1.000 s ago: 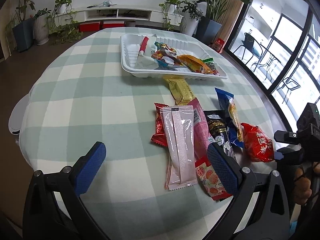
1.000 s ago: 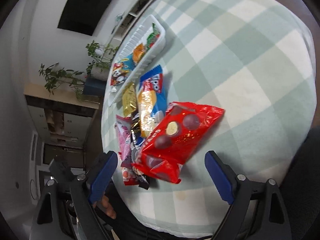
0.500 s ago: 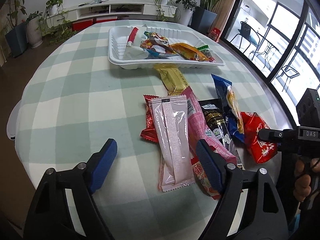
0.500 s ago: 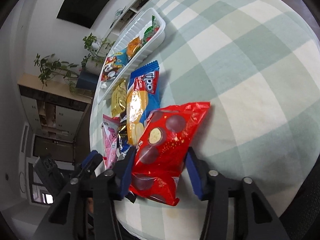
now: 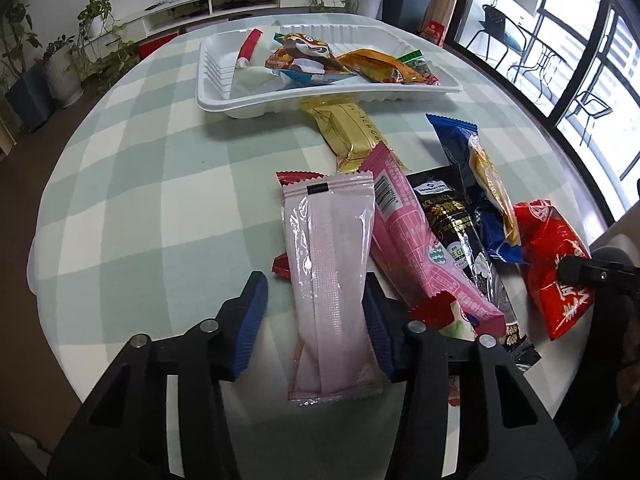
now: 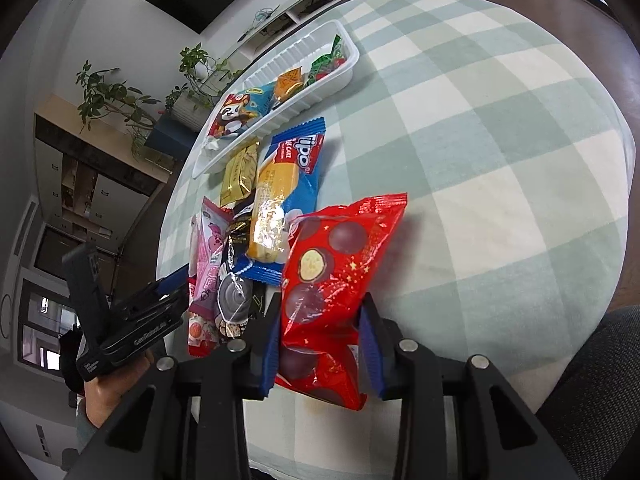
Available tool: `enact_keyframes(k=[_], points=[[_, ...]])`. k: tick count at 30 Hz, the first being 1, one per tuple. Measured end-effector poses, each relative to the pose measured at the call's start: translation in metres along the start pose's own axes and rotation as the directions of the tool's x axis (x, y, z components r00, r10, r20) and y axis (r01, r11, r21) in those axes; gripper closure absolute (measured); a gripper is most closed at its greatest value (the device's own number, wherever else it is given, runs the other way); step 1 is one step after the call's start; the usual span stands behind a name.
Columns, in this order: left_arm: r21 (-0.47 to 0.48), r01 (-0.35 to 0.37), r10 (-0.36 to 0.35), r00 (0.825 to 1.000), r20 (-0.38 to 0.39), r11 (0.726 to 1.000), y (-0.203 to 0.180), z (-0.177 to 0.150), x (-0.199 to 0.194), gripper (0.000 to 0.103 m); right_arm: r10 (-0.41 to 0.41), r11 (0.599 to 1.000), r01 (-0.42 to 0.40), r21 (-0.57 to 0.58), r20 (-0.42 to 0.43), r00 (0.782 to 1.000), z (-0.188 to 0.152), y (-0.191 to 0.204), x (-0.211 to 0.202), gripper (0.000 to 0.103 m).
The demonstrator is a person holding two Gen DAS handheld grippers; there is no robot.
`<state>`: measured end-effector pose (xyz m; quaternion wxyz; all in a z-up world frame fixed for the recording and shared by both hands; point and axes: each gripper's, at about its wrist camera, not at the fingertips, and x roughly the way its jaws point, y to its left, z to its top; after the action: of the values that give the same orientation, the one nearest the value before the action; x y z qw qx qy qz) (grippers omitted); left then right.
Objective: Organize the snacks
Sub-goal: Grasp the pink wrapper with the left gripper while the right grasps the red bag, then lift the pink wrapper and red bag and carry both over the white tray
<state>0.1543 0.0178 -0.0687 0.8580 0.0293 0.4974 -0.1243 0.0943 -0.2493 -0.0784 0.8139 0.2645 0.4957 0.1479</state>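
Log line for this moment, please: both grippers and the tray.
left gripper: open around pale pink packet | right gripper: shut on red chocolate bag | white tray: holds several snacks

- The blue plastic snack wrapper point(image 6: 294, 176) on the table reads "Tipo" in large red letters, with "CAKE" beside it.
- The black glossy packet point(image 5: 450, 220) carries small white print, possibly "Member's Mark"; too blurred to confirm.
- The black left gripper point(image 6: 132, 320) body bears pale lettering, unreadable.
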Motion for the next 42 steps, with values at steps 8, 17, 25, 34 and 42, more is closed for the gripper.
enact_keyframes(k=[8, 17, 25, 34, 42], points=[[0.029, -0.011, 0.011, 1.0, -0.012, 1.0, 0.004, -0.008, -0.005, 0.071, -0.032, 0.999, 0.032, -0.043, 0.003, 0.999, -0.006, 0.007, -0.003, 0.065], [0.018, -0.019, 0.019, 1.0, -0.017, 1.0, 0.01, -0.021, -0.013, 0.071, -0.053, 0.996, 0.053, -0.077, 0.005, 0.999, -0.009, 0.012, -0.002, 0.065], [0.032, 0.002, -0.002, 1.0, -0.002, 0.999, 0.009, -0.026, -0.018, 0.078, -0.054, 0.995, 0.054, -0.078, 0.006, 0.999, -0.013, 0.015, -0.004, 0.066], [0.001, 0.055, -0.055, 0.998, 0.028, 0.999, 0.017, -0.034, -0.032, 0.08, -0.051, 0.994, 0.052, -0.097, 0.02, 0.999, -0.016, 0.019, -0.009, 0.069], [-0.018, 0.123, -0.121, 0.99, 0.071, 0.992, 0.018, -0.036, -0.049, 0.08, -0.049, 0.991, 0.053, -0.123, 0.029, 0.998, -0.019, 0.024, -0.013, 0.074]])
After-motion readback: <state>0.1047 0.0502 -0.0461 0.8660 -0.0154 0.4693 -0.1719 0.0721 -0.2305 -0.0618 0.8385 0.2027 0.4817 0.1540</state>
